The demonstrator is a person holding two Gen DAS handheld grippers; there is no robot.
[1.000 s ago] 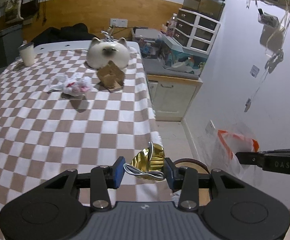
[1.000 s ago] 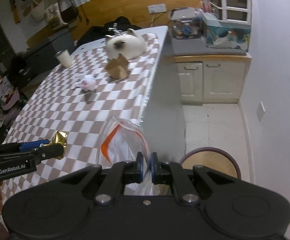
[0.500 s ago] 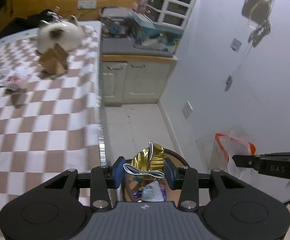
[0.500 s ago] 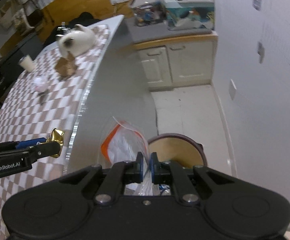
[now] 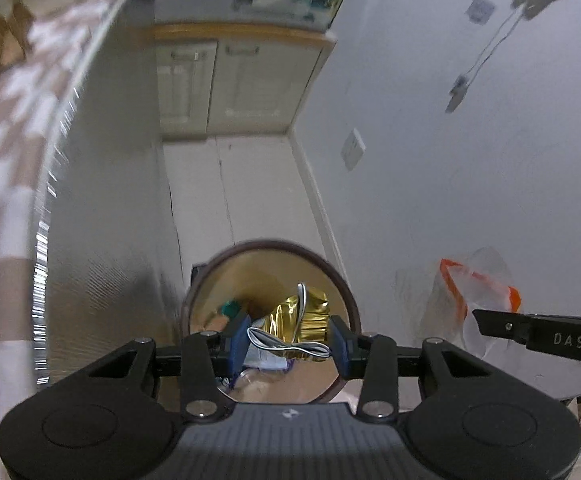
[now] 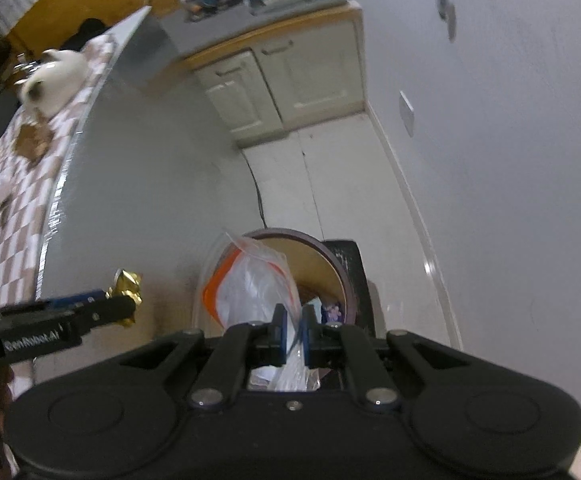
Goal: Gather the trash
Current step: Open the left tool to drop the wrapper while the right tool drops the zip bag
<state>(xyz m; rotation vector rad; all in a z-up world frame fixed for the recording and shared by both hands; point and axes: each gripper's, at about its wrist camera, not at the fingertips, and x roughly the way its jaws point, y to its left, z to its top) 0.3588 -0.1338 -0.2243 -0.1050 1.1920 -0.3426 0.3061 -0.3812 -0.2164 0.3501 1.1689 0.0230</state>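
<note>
My left gripper [image 5: 290, 344] pinches a crumpled gold foil wrapper [image 5: 298, 316] above the open round bin [image 5: 346, 300] on the floor. My right gripper [image 6: 292, 330] is clamped on a clear plastic bag [image 6: 246, 284] with an orange strip, over the same bin beside the checkered worktop [image 6: 6, 220].

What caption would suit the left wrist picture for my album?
Left tool holds a crumpled gold wrapper over the open round bin on the floor beside the table.

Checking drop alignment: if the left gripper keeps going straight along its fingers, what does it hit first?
Likely the open mouth of the trash bin: the left gripper, shut on the gold foil wrapper, points into it, toward trash already inside. Depth is unclear.
</note>
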